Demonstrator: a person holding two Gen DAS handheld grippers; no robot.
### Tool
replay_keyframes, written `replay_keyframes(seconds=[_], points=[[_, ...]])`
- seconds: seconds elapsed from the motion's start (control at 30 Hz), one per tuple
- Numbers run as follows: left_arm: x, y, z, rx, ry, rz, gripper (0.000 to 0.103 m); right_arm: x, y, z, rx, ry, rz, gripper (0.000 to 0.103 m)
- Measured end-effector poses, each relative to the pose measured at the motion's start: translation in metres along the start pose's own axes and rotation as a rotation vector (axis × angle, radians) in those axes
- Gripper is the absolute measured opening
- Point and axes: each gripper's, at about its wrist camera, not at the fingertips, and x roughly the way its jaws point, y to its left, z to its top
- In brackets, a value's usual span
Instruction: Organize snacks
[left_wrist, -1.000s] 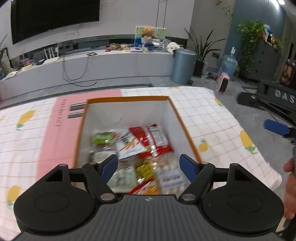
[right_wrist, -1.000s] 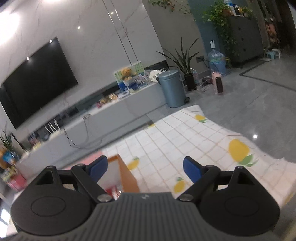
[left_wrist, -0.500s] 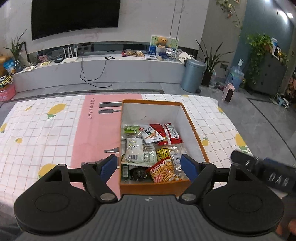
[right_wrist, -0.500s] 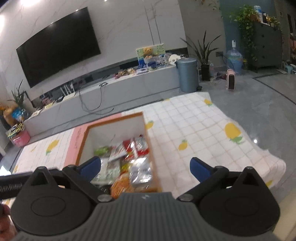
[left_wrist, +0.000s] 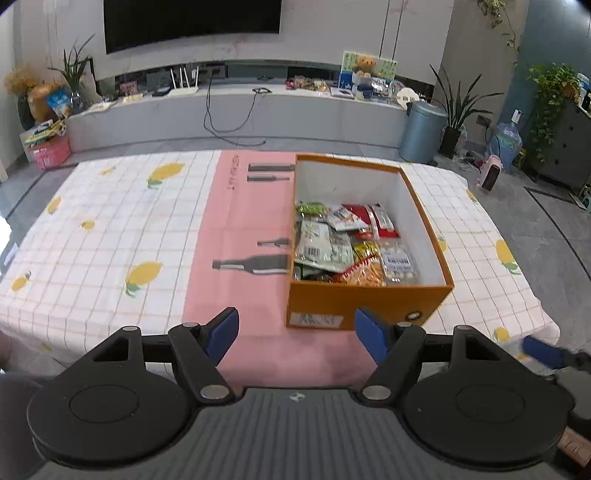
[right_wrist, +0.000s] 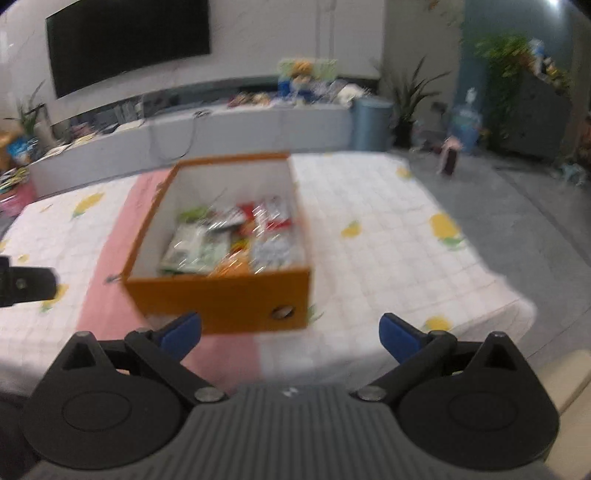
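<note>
An orange cardboard box with white inner walls stands on the table, right of the pink stripe. Several snack packets lie inside it. The box also shows in the blurred right wrist view, with the packets in it. My left gripper is open and empty, held back near the table's front edge, short of the box. My right gripper is open and empty, also in front of the box. Its blue fingertip shows at the left wrist view's right edge.
The table wears a white checked cloth with lemons and a pink stripe. Behind it run a low grey TV bench, a blue-grey bin and potted plants. The table's right edge drops to grey floor.
Both grippers have pulled back from above the box toward the table's front edge. The box now sits farther away and whole in both views. Both stay open and empty.
</note>
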Motion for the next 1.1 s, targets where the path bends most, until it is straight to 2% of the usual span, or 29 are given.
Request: replay_keyframes(seconds=[0.1, 0.17, 0.23, 0.3, 0.4, 0.57, 1.1], points=[[-0.003, -0.005, -0.003, 0.030, 0.008, 0.008, 0.084, -0.004, 0.004, 0.003, 0.003, 0.009, 0.031, 0.100], [-0.002, -0.010, -0.001, 0.054, 0.014, 0.005, 0.084, -0.007, 0.003, 0.008, 0.033, 0.025, 0.103, 0.100], [-0.003, -0.013, -0.001, 0.058, 0.004, 0.005, 0.084, -0.010, 0.008, 0.012, 0.042, 0.042, 0.135, 0.100], [-0.003, -0.014, 0.004, 0.061, 0.005, 0.008, 0.084, -0.011, 0.014, 0.017, 0.031, 0.046, 0.120, 0.100], [0.000, -0.016, 0.013, 0.069, 0.002, 0.008, 0.084, -0.004, 0.016, 0.028, 0.048, 0.109, 0.113, 0.100], [0.011, -0.015, 0.027, 0.072, 0.015, 0.013, 0.084, 0.006, 0.022, 0.044, 0.041, 0.136, 0.102, 0.100], [0.036, -0.018, 0.040, 0.072, 0.020, 0.016, 0.085, 0.029, 0.025, 0.060, 0.019, 0.119, 0.045, 0.099]])
